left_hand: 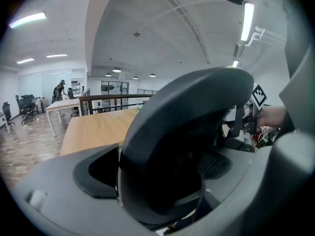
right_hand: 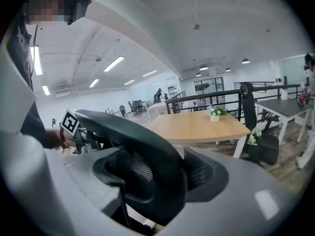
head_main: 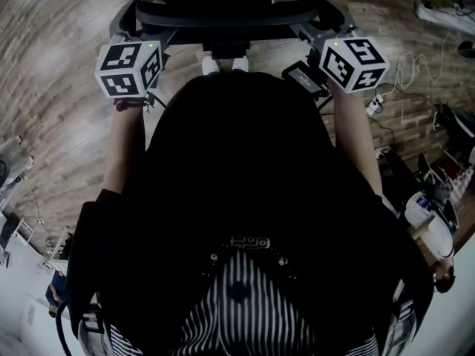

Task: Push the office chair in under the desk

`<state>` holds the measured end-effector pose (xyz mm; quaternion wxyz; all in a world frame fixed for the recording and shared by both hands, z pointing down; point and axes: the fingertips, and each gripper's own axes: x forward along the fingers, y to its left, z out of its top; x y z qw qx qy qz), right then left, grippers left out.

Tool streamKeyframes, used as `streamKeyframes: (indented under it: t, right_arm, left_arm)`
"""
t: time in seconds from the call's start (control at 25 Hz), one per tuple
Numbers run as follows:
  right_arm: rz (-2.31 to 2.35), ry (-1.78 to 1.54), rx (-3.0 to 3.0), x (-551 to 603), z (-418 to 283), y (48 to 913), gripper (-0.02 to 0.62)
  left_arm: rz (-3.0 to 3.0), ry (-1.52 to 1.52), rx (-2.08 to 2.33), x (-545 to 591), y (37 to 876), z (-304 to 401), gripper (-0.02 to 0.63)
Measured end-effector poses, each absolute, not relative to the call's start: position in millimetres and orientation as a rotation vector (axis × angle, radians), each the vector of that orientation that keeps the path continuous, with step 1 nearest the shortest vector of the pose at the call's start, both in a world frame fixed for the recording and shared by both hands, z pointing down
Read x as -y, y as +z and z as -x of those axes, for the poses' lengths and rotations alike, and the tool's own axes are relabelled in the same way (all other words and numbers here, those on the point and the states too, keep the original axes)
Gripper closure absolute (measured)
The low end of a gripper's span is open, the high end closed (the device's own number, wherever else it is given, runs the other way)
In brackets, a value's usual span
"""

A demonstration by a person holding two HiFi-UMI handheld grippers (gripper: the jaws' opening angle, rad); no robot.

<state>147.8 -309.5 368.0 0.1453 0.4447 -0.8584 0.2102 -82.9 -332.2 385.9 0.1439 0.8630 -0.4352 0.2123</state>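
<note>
The black office chair (head_main: 223, 10) stands right in front of me, its back at the top of the head view. My left gripper (head_main: 132, 28) reaches to the left end of the backrest and my right gripper (head_main: 326, 22) to the right end. In the left gripper view the curved rim of the chair back (left_hand: 182, 132) lies between the widely spread jaws of that gripper (left_hand: 162, 181). The right gripper (right_hand: 157, 181) straddles the rim (right_hand: 138, 136) the same way. Neither pair of pads visibly presses on it. The wooden desk (left_hand: 98, 129) (right_hand: 197, 124) lies just beyond the chair.
A small potted plant (right_hand: 215, 113) stands on the desk. Another black chair (right_hand: 248, 112) and a white desk (right_hand: 285, 104) stand to the right. A power strip (head_main: 445, 10) and cables (head_main: 404, 69) lie on the wooden floor at right. People (left_hand: 59, 90) are far off.
</note>
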Motion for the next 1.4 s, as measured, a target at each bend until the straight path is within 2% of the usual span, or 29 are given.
streamKeyframes:
  t: [0.4,0.76,1.4]
  right_arm:
    - [-1.186,0.533,2.487,327.9,-147.6,372.0,0.314]
    - [-1.151,0.490,2.539,340.2,-166.4,373.3,0.322]
    - [-1.106,0.461,2.544,367.1,-159.4,372.3,0.330]
  left_arm:
    - [-2.434,0.641,1.316,338.1,389.3,86.5,0.137]
    - [-2.377,0.646,1.373,335.8,392.3,69.1,0.144]
    - [-2.386,0.585,1.460,362.0,391.1,76.4,0.143]
